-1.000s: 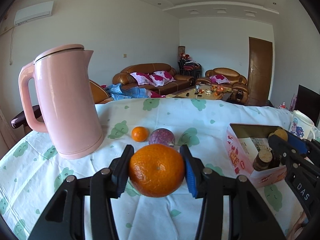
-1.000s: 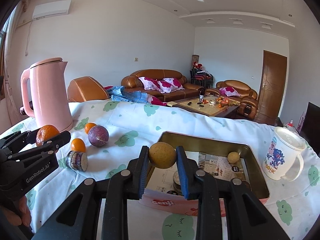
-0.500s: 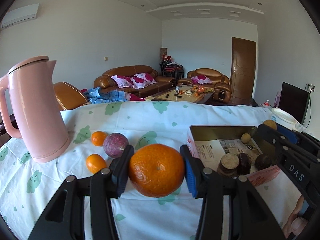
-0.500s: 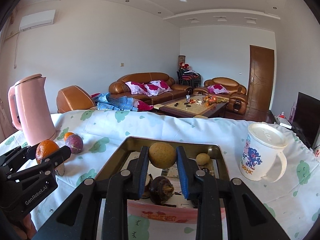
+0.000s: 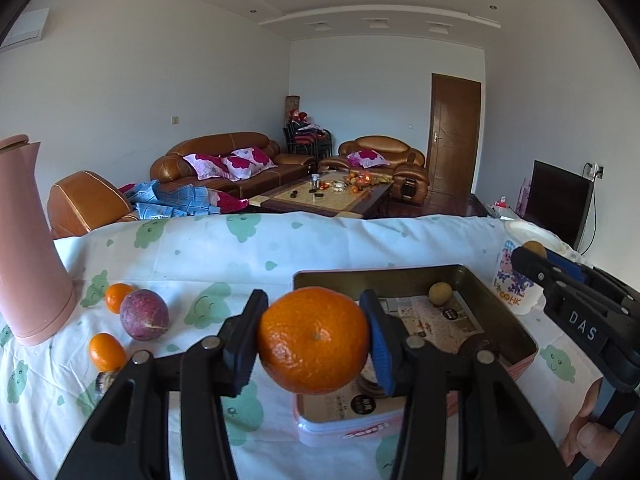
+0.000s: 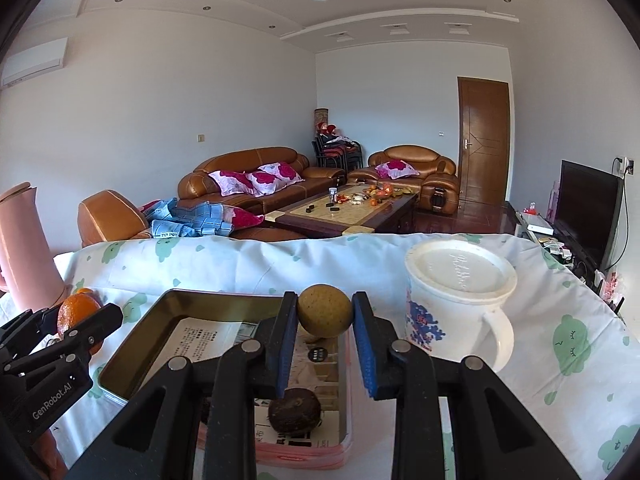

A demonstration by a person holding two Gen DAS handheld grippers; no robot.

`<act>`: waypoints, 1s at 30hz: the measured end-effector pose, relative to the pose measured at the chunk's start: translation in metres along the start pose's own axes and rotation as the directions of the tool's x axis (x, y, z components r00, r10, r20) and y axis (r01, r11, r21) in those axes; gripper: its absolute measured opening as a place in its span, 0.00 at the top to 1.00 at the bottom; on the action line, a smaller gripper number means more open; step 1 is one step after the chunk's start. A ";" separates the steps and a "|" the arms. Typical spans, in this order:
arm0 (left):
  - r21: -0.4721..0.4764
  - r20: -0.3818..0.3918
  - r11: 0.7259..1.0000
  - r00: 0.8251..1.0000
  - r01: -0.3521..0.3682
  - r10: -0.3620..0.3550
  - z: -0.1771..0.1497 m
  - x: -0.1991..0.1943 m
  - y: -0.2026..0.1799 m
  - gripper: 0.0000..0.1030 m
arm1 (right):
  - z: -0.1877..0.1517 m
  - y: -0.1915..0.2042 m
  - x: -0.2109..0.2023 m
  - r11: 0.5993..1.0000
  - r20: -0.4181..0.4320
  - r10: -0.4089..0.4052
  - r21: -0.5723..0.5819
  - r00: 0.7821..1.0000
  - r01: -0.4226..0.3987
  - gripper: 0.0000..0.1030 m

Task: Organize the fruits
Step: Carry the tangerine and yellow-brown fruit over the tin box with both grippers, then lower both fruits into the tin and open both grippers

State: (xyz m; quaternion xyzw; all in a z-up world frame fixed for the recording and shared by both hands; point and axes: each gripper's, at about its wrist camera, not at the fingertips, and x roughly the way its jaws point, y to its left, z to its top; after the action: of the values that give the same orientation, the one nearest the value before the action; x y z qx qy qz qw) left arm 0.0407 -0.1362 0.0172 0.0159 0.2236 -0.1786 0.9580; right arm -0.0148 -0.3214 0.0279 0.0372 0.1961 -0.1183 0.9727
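The left gripper pinches a round orange across its middle, fingers pressed on either side, with the open tin box just beyond the fingertips. The right gripper pinches a small tan fruit above that box. Both fruits look light, smooth and bruisable, so a gentle grip at the widest part seems safest.

Both black plastic two-finger grippers, left and right, carry blue ribbed pads, silver pivot screws and white lettering along their sides.
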 end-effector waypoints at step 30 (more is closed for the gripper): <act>0.003 -0.199 0.997 0.977 0.082 -0.080 0.005 0.068 -0.047 0.52 | -0.008 -0.004 0.058 0.988 -0.233 0.152 0.022 0.960 -0.151 0.71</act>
State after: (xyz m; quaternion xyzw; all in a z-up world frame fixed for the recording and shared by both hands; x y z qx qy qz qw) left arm 0.0831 -0.2035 -0.0058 0.0298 0.3178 -0.2162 0.9227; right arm 0.0334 -0.3367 -0.0018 0.0679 0.3059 -0.0389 0.9489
